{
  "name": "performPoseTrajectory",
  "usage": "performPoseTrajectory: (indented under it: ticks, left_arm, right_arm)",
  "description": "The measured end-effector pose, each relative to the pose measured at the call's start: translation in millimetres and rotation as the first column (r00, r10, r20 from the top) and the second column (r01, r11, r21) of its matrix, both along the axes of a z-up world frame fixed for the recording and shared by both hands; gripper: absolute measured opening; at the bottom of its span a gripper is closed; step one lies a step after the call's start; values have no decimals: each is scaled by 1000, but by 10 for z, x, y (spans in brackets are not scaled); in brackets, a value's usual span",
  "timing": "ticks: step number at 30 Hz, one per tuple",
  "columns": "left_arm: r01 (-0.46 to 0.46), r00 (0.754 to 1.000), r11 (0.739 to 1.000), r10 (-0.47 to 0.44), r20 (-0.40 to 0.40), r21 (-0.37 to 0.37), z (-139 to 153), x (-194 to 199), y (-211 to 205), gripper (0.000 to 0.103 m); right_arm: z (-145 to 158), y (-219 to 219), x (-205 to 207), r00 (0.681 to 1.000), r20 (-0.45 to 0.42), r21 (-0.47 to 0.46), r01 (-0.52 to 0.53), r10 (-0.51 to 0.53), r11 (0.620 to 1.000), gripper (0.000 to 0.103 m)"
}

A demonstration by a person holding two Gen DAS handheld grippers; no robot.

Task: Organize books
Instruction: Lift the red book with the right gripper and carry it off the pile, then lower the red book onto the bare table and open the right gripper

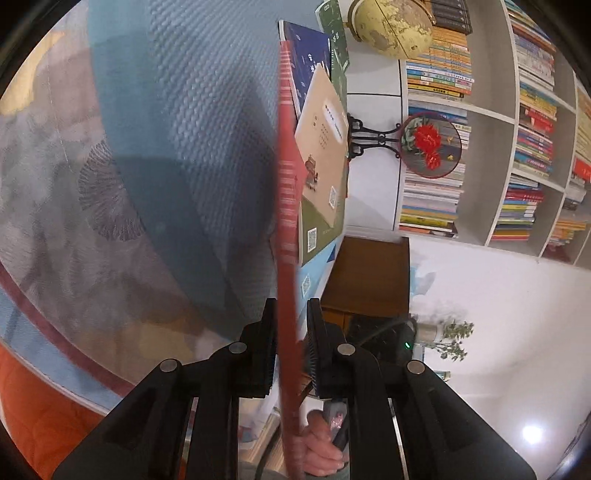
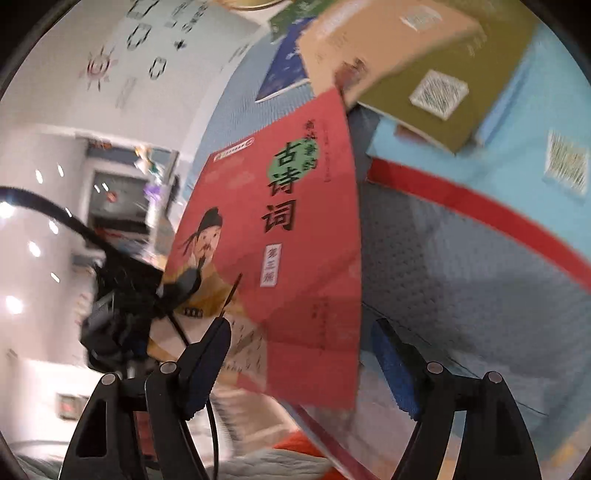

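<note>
Left wrist view: we see the left gripper [image 1: 291, 347] jaws clamped on the red book [image 1: 287, 206], edge-on, lifted off the table [image 1: 192, 110]. Right gripper [image 2: 301, 363] jaws apart around its near corner, not pressing.

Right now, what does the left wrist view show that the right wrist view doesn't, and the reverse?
Left wrist only: the left gripper shut on the red book, seen edge-on, plus a globe, a round fan on a stand and a bookshelf.

Right wrist only: the red book's front cover, and the right gripper open, its pads apart on either side of the book's lower edge.

Both: the red book, the tan book and the blue textured mat.
</note>
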State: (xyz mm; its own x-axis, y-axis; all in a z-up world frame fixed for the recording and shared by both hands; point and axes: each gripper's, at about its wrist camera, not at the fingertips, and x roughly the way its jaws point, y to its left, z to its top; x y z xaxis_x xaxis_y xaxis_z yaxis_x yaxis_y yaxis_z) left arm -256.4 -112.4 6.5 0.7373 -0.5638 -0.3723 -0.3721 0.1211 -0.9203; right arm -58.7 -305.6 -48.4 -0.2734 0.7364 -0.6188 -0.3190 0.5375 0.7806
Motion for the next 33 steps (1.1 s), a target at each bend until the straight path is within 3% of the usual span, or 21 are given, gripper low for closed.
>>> performPoseTrajectory:
  ticks: [3,4,6,8,10,11,14,16,20,24,30,33]
  left_arm:
    - [15,1000,1000,-16,-13,-14,8,-1,38,11]
    - [14,1000,1000,-14,-25,-5,13,4,52,11]
    - [25,999,999,-24,-48,38,36,-47,86,11]
    - [57,996,989,-46,-81,140,128,-44,86,11]
    - [115,988,947,-80,-129,299,300,3,43,11]
    - [149,984,910,-96,-152,386,396,26,13,11]
    - [212,973,804,-121,-196,555,619,57,11,12]
    - [210,974,790,-121,-190,576,684,44,102,12]
    - [178,983,791,-119,-137,586,800,23,431,13]
    - [189,982,752,-150,-115,631,882,198,818,14]
    - [263,963,711,-237,-131,651,783,660,1889,14]
    - [299,951,678,-272,-149,672,686,874,2399,15]
  right_arm:
    - [-63,51,34,994,-107,108,27,-16,994,45]
    - [-50,75,33,994,-106,113,26,-14,993,44]
    - [37,125,13,999,-40,98,8,-4,995,36]
    - [241,198,-60,994,97,50,-48,43,998,33]
    - [442,326,-202,961,259,-9,-99,98,995,33]
    - [561,420,-308,928,347,-48,-130,139,990,33]
    - [721,604,-405,880,440,-80,-157,176,984,33]
    - [843,725,-431,857,485,-84,-153,175,985,33]
    - [1030,1103,-464,816,555,-80,-139,159,987,32]
    - [1141,1606,-387,787,599,-84,-120,147,989,32]
    - [1151,2672,-73,815,577,-99,-4,61,995,33]
    - [1060,3273,129,819,573,-110,54,19,993,32]
